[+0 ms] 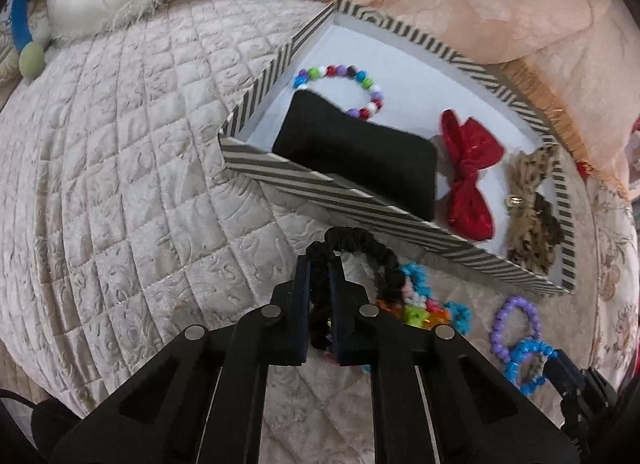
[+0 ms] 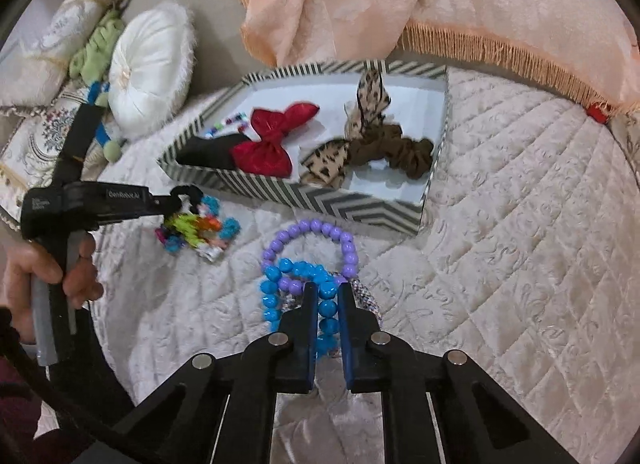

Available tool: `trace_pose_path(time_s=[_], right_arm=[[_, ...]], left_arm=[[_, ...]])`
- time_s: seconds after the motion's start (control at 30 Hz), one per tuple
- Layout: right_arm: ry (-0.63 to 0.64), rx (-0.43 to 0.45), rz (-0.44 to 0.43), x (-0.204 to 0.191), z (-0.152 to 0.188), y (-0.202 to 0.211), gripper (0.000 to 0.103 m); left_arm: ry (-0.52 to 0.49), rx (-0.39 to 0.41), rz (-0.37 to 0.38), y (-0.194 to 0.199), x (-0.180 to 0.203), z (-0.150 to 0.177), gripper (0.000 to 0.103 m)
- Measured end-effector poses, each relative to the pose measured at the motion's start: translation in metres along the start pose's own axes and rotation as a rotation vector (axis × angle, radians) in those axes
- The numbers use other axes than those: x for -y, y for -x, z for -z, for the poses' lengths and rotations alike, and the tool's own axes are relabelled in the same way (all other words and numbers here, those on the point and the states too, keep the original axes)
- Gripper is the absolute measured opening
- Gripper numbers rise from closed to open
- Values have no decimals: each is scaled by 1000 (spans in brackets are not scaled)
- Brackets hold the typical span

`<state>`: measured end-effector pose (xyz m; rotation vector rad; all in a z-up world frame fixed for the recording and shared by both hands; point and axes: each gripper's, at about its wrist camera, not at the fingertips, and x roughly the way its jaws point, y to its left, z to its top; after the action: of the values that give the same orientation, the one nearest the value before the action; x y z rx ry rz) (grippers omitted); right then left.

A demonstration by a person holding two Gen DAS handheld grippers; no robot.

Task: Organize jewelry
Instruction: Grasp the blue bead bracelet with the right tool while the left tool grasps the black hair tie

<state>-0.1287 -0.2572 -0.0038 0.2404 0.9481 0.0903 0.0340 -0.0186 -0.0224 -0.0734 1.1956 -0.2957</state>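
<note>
Both picks made — left gripper (image 1: 322,264) clamps the black scrunchie (image 1: 362,250), right gripper (image 2: 329,292) pinches, seemingly, the blue bead bracelet (image 2: 298,284); next, lift into the striped box (image 2: 320,202).

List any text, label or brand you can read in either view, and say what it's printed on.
"GenRobot.AI": white print on the side of the left tool, seen from the right wrist.
Small white print further back on its black body: too small to read.
Nothing else carries text.
</note>
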Motion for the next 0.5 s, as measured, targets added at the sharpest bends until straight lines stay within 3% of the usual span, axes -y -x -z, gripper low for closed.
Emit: trace_pose_path(time_s=[0.27,0.5], right_arm=[[-11,60,-39,-8,-5,31,9],[14,101,-47,-21,-9,50,9]], left_arm=[[-21,65,74,48,2,-2,6],[-30,119,91,85,6,-1,6]])
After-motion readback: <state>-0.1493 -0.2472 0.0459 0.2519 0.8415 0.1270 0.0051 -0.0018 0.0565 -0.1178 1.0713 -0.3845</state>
